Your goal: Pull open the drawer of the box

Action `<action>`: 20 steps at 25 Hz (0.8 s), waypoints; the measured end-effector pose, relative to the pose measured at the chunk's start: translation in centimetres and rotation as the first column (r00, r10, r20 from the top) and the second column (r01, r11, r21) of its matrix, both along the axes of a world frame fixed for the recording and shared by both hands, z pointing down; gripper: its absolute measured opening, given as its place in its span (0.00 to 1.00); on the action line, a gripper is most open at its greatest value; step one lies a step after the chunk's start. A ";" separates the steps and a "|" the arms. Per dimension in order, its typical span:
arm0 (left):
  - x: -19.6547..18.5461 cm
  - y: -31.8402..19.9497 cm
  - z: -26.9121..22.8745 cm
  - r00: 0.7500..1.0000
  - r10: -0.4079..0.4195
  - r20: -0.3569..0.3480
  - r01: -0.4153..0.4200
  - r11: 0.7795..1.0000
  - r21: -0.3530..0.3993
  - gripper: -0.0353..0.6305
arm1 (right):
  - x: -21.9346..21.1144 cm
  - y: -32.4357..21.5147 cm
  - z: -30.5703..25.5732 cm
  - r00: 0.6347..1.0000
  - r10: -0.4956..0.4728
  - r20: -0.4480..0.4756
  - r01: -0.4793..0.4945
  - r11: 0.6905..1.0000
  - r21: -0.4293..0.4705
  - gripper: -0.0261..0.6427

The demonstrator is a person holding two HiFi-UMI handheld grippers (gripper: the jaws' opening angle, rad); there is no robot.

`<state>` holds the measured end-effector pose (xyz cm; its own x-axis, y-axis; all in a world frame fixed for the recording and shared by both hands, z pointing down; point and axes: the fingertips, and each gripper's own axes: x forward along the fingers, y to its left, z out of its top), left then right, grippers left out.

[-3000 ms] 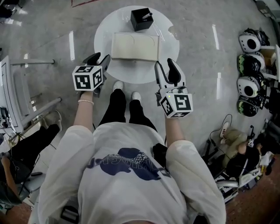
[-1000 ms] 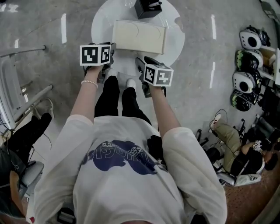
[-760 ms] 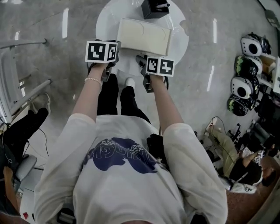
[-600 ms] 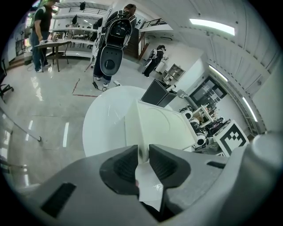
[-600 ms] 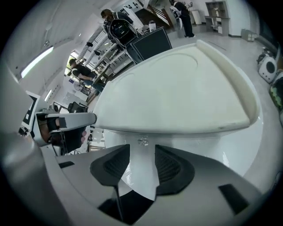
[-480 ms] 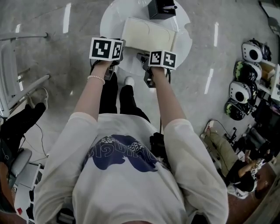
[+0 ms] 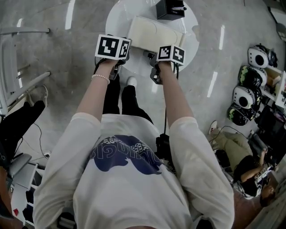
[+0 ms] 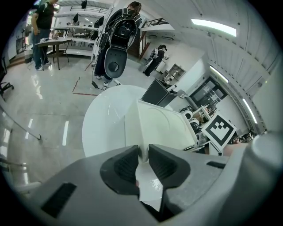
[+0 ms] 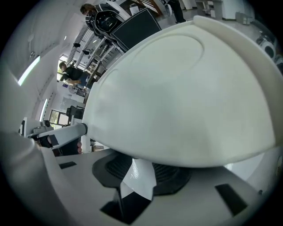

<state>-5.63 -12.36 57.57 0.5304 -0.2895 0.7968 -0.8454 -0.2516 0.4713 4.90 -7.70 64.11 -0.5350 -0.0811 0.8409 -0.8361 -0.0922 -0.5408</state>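
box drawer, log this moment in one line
left claw: just closing, clamped on box corner | right claw: just closing, box near edge in it, not clamped | box: looks closed, on white round table

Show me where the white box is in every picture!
Head view: white box at top middle, on the round table.
Left gripper view: middle, a little right.
Right gripper view: fills most of the picture.
Shared landmark: black box just behind it.
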 end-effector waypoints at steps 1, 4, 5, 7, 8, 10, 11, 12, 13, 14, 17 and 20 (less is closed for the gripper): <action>0.0 0.0 0.0 1.000 -0.001 0.000 0.001 1.000 -0.001 0.18 | 0.0 0.0 0.1 1.000 -0.003 0.000 0.003 1.000 -0.006 0.23; 0.0 0.0 0.2 1.000 0.002 0.002 -0.002 1.000 -0.006 0.18 | -0.2 0.0 0.1 1.000 -0.011 0.017 0.011 1.000 -0.014 0.19; 0.0 -0.1 0.2 1.000 0.002 0.002 -0.002 1.000 -0.007 0.18 | -0.3 0.0 0.1 1.000 -0.013 0.022 0.013 1.000 -0.014 0.16; 0.0 0.0 0.2 1.000 0.002 0.004 -0.002 1.000 -0.009 0.17 | -0.4 0.0 0.0 0.999 -0.016 0.029 0.017 1.000 -0.015 0.15; 0.1 0.0 0.2 1.000 0.003 0.006 -0.003 1.000 -0.011 0.18 | -0.5 0.0 0.0 0.999 -0.017 0.035 0.018 1.000 -0.014 0.15; 0.1 0.1 0.2 1.000 0.006 0.009 -0.006 1.000 -0.015 0.18 | -0.5 0.0 -0.1 0.999 -0.020 0.045 0.021 1.000 -0.010 0.13; 0.2 0.0 0.2 1.000 0.007 0.010 -0.006 1.000 -0.016 0.18 | -0.5 0.0 -0.1 0.999 -0.021 0.049 0.021 1.000 -0.008 0.13; 0.2 0.0 0.2 1.000 0.006 0.011 -0.006 1.000 -0.017 0.18 | -0.5 0.0 0.0 0.998 -0.021 0.052 0.021 1.000 -0.006 0.13; 0.1 0.0 0.2 1.000 0.006 0.012 -0.006 1.000 -0.018 0.18 | -0.5 -0.1 0.0 0.998 -0.019 0.055 0.020 1.000 -0.005 0.13; 0.1 0.0 0.2 1.000 0.006 0.013 -0.005 1.000 -0.019 0.18 | -0.6 -0.1 0.0 0.998 -0.019 0.057 0.019 1.000 -0.004 0.13; 0.0 0.1 0.2 1.000 0.001 0.013 -0.001 1.000 -0.021 0.18 | -0.6 0.0 -0.1 0.998 -0.015 0.061 0.015 1.000 -0.001 0.12; 0.1 0.1 0.3 1.000 -0.004 0.017 0.004 1.000 -0.023 0.18 | -0.5 0.0 0.0 0.998 -0.008 0.065 0.008 1.000 0.001 0.12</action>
